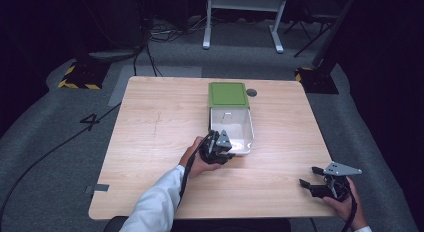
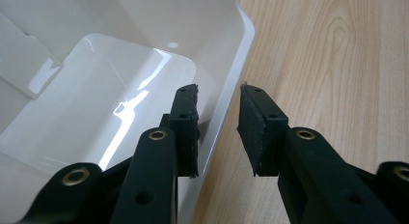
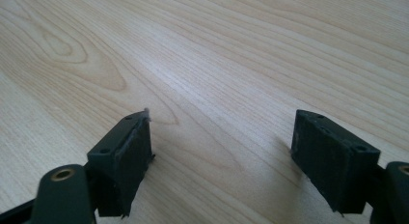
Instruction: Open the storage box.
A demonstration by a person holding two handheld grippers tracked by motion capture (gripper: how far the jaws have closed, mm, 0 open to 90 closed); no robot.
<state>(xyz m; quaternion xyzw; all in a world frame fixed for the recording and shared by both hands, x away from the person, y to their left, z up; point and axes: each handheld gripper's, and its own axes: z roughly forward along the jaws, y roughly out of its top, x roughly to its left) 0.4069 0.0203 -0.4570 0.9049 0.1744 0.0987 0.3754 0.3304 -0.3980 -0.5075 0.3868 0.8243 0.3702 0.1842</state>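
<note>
White plastic bin point(image 1: 235, 134) sits mid-table, green lid point(image 1: 228, 94) touching its far end. Left gripper point(image 1: 220, 144) straddles the bin's near wall, one pad inside, one outside, jaws narrowed around it; whether they pinch it I cannot tell. Right gripper point(image 1: 312, 178) waits wide open, empty, over bare wooden table point(image 1: 150, 142).

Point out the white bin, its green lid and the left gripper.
white bin point(image 1: 246, 126): high view, right inner wall.
green lid point(image 1: 228, 94): high view, middle of its top.
left gripper point(image 2: 219, 115): left gripper view, between its fingertips, straddling the bin's wall.

One white bin point(image 1: 239, 134), one green lid point(image 1: 228, 94), two grippers, one table point(image 1: 150, 142)
</note>
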